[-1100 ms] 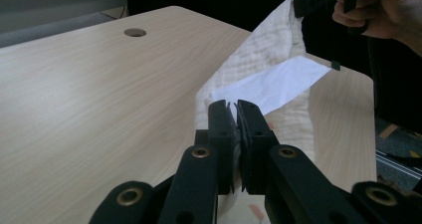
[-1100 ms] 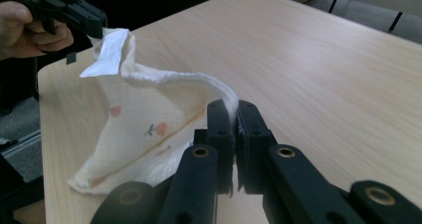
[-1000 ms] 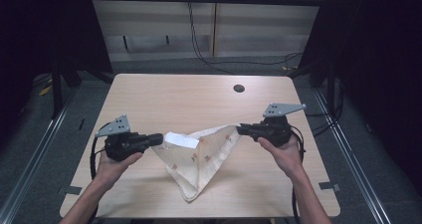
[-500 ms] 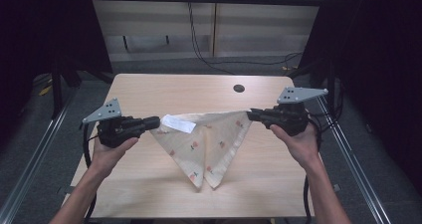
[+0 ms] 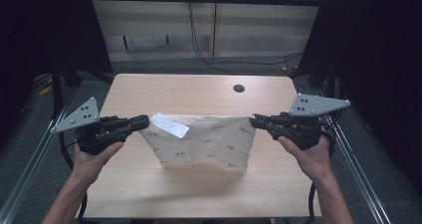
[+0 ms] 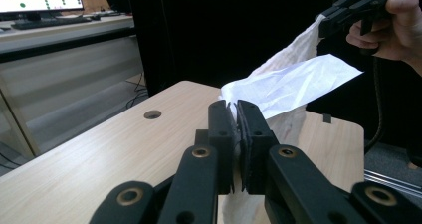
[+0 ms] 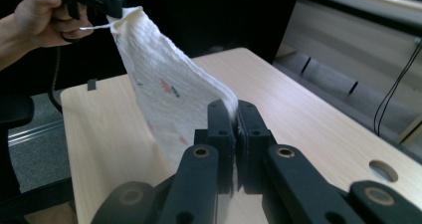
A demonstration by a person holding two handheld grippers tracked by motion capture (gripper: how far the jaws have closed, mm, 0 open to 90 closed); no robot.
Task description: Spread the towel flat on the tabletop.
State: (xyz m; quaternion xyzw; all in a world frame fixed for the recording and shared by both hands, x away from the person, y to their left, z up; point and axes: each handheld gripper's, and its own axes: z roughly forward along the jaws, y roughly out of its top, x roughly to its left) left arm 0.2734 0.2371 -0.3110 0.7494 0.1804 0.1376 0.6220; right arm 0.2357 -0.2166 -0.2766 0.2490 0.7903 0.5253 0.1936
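A cream cloth point(image 5: 204, 142) with small red and blue marks hangs stretched between my two grippers above the wooden table point(image 5: 199, 92). My left gripper point(image 5: 142, 122) is shut on the cloth's left top corner, where a white label point(image 5: 170, 125) sticks out. My right gripper point(image 5: 255, 121) is shut on the right top corner. The cloth's lower edge hangs close over the tabletop. In the left gripper view the jaws pinch the cloth point(image 6: 291, 87) beside the label, with the other gripper far off. In the right gripper view the cloth point(image 7: 174, 92) runs from my jaws up to the other gripper.
A round hole point(image 5: 239, 88) sits in the table near its far right edge. Metal rails point(image 5: 348, 154) run along both sides of the table. Cables point(image 5: 199, 45) lie on the floor beyond the far edge.
Both grippers have risen and moved apart. The cloth, which hung folded to a point on the table, is now pulled out flat and lifted.
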